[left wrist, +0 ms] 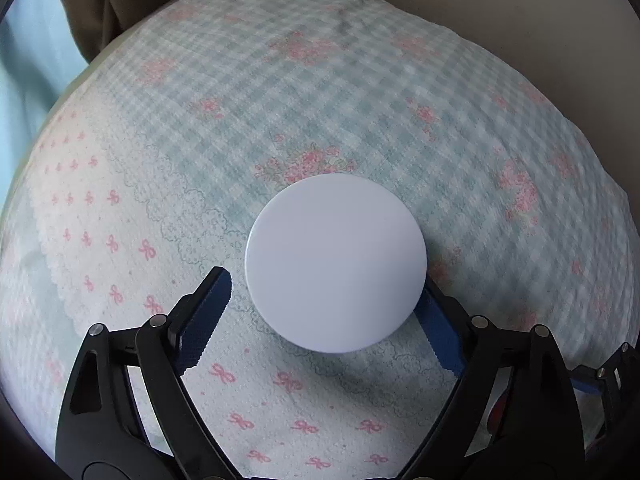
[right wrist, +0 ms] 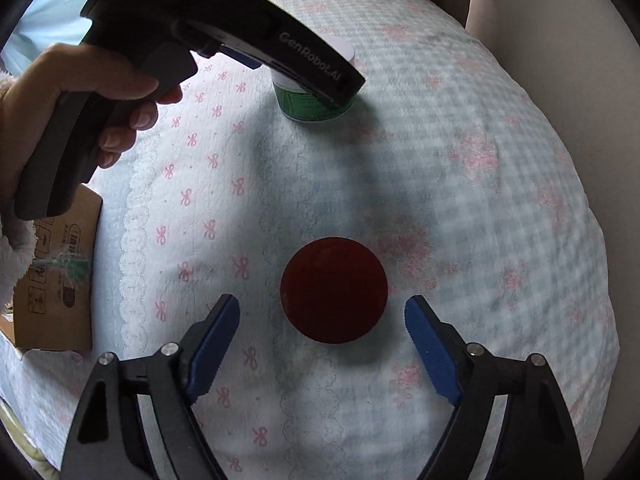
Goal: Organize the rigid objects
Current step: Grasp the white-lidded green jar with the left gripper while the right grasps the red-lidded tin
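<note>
In the left wrist view a round white lid (left wrist: 335, 264) tops a jar that stands between the fingers of my left gripper (left wrist: 326, 304). The jaws are open; the left finger stands apart from the jar and the right finger is partly hidden behind the lid. In the right wrist view the same jar shows green sides and a white lid (right wrist: 308, 102) under the left gripper body. A dark red round jar (right wrist: 334, 289) stands on the cloth just ahead of my open, empty right gripper (right wrist: 322, 316).
A checked, flower-and-bow patterned cloth (right wrist: 460, 208) covers the surface. A cardboard box (right wrist: 56, 280) sits at its left edge. Beige curtains (left wrist: 92, 4) hang behind. The right gripper's edge shows at the lower right of the left wrist view (left wrist: 612, 376).
</note>
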The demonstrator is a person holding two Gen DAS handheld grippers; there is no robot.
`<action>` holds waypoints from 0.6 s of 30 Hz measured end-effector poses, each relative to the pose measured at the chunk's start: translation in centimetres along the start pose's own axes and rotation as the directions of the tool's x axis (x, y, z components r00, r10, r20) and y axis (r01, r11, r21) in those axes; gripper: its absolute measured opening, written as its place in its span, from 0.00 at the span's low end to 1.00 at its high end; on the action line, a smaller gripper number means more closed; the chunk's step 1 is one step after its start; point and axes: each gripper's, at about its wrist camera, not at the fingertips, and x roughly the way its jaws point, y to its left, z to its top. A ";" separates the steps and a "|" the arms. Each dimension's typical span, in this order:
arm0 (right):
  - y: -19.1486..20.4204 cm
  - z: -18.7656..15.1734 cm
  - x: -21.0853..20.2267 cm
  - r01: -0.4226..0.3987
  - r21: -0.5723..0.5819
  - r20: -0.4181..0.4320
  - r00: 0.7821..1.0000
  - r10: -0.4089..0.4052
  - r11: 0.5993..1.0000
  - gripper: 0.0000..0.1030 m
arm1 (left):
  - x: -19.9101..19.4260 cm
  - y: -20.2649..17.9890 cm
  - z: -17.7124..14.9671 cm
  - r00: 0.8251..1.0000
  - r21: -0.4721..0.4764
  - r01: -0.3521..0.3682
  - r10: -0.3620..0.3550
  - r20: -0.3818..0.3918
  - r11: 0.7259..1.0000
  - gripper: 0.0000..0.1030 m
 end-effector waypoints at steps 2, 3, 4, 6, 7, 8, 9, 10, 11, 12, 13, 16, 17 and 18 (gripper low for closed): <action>0.0 0.0 0.6 0.003 0.012 -0.007 1.000 -0.003 1.000 0.73 | 0.5 -0.1 0.3 1.000 0.005 0.003 -0.003 0.005 1.000 0.85; 0.0 0.0 0.8 0.007 0.020 -0.010 1.000 -0.006 1.000 0.73 | 0.7 -0.1 0.4 1.000 0.005 0.006 -0.006 0.007 1.000 0.83; -0.1 0.1 1.0 0.010 0.027 -0.015 1.000 -0.010 1.000 0.72 | 0.9 0.0 0.5 1.000 0.004 0.009 -0.009 0.009 1.000 0.82; -0.3 0.3 1.2 0.022 0.037 -0.011 1.000 -0.022 0.999 0.71 | 1.2 0.0 0.7 1.000 0.005 0.014 -0.014 0.009 1.000 0.75; -0.5 0.4 1.3 0.023 0.040 -0.010 1.000 -0.022 0.999 0.70 | 1.3 0.0 0.8 1.000 0.006 0.019 -0.019 0.010 1.000 0.74; -0.6 0.6 1.4 0.016 0.041 -0.011 1.000 -0.015 0.999 0.70 | 1.3 0.1 0.9 1.000 0.007 0.028 -0.028 0.009 1.000 0.70; -0.7 0.7 1.4 0.014 0.038 -0.012 1.000 -0.013 0.999 0.70 | 1.4 0.0 1.0 0.999 0.010 0.038 -0.038 0.010 0.999 0.67; -0.8 0.9 1.5 0.019 0.033 -0.013 1.000 -0.019 0.999 0.70 | 1.4 -0.1 1.1 0.999 0.015 0.031 -0.031 0.011 0.999 0.67; -0.9 1.0 1.4 0.012 0.029 -0.012 1.000 -0.012 0.999 0.65 | 1.4 -0.3 1.1 1.000 0.022 0.026 -0.026 0.011 0.999 0.67; -0.7 0.9 1.3 -0.001 0.025 -0.018 1.000 0.001 1.000 0.58 | 1.5 -0.3 1.1 1.000 0.024 0.024 -0.024 0.012 0.999 0.67; -0.8 1.1 1.4 0.001 0.019 -0.028 1.000 0.000 1.000 0.49 | 1.4 -0.4 1.1 1.000 0.023 0.025 -0.026 0.015 0.999 0.67; -0.7 1.2 1.4 0.001 0.011 -0.034 0.999 0.000 1.000 0.48 | 1.5 -0.3 1.2 0.999 0.020 0.028 -0.028 0.015 0.999 0.67; -0.7 1.1 1.4 0.001 0.012 -0.035 0.999 0.000 1.000 0.48 | 1.5 -0.3 1.2 0.999 0.020 0.028 -0.028 0.015 0.999 0.66; -0.7 1.1 1.4 0.000 0.012 -0.035 0.999 0.000 1.000 0.48 | 1.3 -0.4 1.1 1.000 0.020 0.027 -0.027 0.015 0.999 0.66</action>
